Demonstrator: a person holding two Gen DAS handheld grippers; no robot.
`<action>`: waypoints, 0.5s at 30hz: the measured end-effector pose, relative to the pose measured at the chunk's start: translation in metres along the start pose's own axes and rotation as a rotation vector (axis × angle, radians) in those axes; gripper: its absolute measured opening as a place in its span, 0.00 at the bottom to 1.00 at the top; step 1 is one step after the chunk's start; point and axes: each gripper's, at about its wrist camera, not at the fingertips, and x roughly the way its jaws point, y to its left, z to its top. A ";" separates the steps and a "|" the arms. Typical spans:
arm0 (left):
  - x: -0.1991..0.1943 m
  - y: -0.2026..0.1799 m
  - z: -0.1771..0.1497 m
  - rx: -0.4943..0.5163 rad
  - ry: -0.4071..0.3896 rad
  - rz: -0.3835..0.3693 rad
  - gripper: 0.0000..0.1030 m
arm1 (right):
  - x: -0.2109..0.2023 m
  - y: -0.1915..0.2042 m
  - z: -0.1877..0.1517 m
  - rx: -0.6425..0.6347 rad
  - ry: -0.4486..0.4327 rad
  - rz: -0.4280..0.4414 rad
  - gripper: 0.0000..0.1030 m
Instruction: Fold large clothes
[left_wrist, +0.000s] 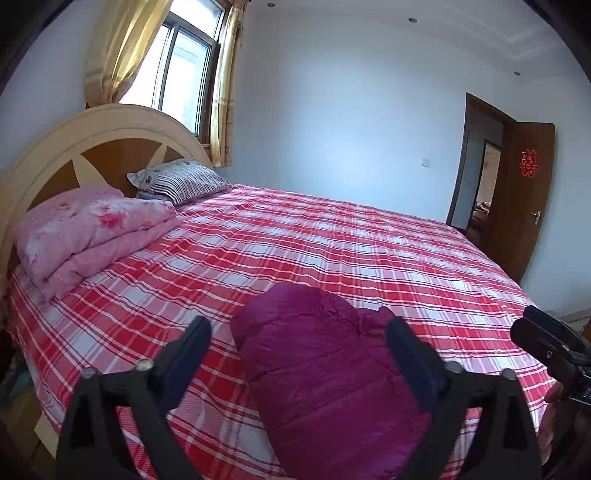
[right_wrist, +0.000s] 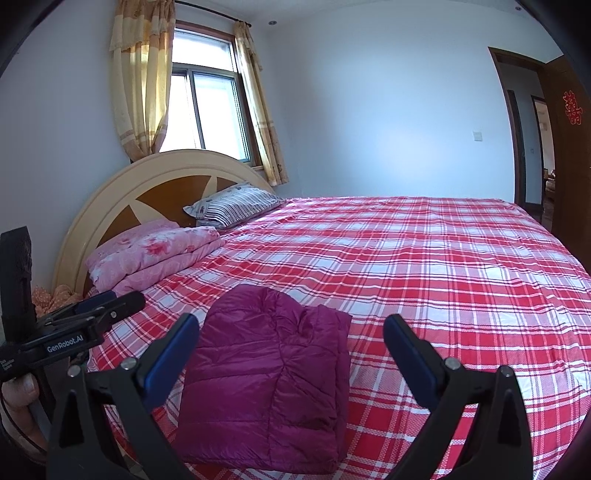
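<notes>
A magenta puffer jacket (left_wrist: 325, 369) (right_wrist: 266, 369) lies folded into a compact bundle near the front edge of a bed with a red plaid sheet (left_wrist: 332, 240) (right_wrist: 443, 258). My left gripper (left_wrist: 297, 326) hovers just before the bundle, open, and its fingers frame the jacket without touching it. My right gripper (right_wrist: 291, 325) is open too, with the jacket below and between its fingers and nothing gripped. Each gripper shows in the other's view: the right gripper (left_wrist: 526, 321) at the right edge, the left gripper (right_wrist: 118, 300) at the left, held by a hand (right_wrist: 22, 402).
A folded pink floral quilt (left_wrist: 85, 229) (right_wrist: 155, 247) and a striped pillow (left_wrist: 184, 181) (right_wrist: 236, 203) lie by the rounded headboard (left_wrist: 92, 147) (right_wrist: 162, 184). A curtained window is behind it. A brown door (left_wrist: 528, 195) stands open at the far right.
</notes>
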 end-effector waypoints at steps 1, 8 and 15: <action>-0.001 -0.001 0.000 0.007 -0.009 0.008 0.97 | 0.000 0.000 0.000 -0.001 0.000 0.001 0.99; -0.002 0.002 0.002 0.013 -0.023 0.032 0.98 | 0.003 0.002 -0.003 -0.007 0.012 0.010 0.99; -0.002 0.004 -0.001 0.017 -0.043 0.042 0.98 | 0.004 0.005 -0.007 -0.015 0.023 0.016 0.99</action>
